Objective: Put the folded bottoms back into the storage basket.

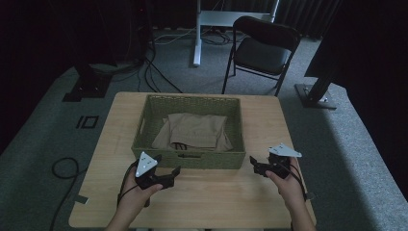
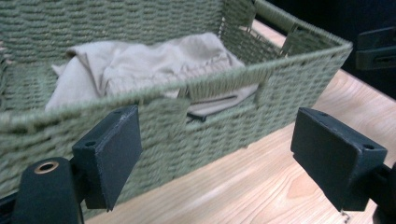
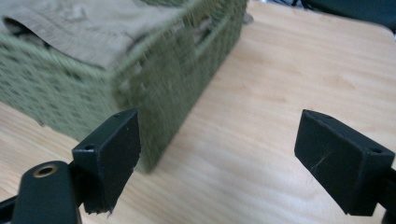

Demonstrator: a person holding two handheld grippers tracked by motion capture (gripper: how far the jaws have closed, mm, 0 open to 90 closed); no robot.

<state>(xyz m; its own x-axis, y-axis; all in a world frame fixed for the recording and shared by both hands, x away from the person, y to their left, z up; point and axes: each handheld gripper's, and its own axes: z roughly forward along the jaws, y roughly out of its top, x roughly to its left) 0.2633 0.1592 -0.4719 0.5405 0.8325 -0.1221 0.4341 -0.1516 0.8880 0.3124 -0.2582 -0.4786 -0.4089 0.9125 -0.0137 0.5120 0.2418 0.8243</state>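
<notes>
Two grippers, left gripper (image 1: pixel 166 175) and right gripper (image 1: pixel 260 165), jaws open, empty, flanking basket (image 1: pixel 187 159) holding beige cloth (image 1: pixel 197 130).

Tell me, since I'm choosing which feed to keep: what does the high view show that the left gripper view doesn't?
High view alone: the folding chair, floor cables, both hands, and the whole wooden table with the left claw and right claw open near the basket's front. Left gripper view alone: the slot handle in the basket's front wall, close up, with cloth behind it. Shared: the green woven basket holding folded beige cloth.
</notes>
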